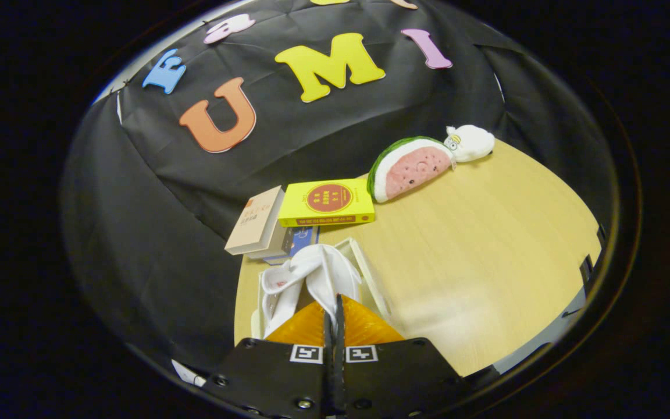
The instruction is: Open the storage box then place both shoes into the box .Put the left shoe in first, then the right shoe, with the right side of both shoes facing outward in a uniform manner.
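Note:
My gripper (335, 302) is shut, its fingers pressed together on a thin edge of a white shoe (326, 270) just ahead of them. The shoe hangs over the open white storage box (371, 279), whose rim shows beside and below it. Another white shoe (280, 291) with a small red mark lies just to the left, inside the box. The fingers hide the near part of the box and the lower part of the shoes.
Beyond the box lie a yellow book (326, 201), a beige book (256, 222) and a blue one (301, 238) beneath. Farther right on the wooden table (486, 262) rest a watermelon plush (410, 169) and a white plush (469, 142).

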{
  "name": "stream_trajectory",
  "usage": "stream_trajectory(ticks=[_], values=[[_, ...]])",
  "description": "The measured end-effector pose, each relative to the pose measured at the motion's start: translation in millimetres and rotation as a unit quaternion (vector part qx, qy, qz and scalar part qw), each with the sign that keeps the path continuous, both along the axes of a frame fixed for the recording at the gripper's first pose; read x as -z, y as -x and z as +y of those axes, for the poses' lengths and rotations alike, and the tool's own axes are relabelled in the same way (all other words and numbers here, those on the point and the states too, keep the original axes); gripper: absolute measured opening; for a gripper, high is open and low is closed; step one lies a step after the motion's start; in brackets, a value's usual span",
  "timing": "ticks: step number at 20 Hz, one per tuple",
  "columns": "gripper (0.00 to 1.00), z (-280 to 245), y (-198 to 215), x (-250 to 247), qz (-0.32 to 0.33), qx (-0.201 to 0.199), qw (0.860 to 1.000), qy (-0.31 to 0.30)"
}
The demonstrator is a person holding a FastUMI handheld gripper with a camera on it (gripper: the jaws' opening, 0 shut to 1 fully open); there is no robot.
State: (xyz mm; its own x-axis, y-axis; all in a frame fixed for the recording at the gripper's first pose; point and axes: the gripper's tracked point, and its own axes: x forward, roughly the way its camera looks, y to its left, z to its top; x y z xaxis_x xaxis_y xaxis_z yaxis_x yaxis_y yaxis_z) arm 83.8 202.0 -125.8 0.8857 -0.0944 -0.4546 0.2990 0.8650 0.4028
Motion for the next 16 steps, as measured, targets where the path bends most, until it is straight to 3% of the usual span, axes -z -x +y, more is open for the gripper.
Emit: stream_trajectory(ticks=[4,13,15,16], values=[[0.0,-5,-6,14,-0.022,0.027,0.999,0.032],[0.0,4,-14,29,-0.049,0.028,0.997,0.059],[0.12,16,-17,38,-0.042,0.003,0.998,0.043],[0.31,18,-14,36,-0.045,-0.002,0.998,0.04]])
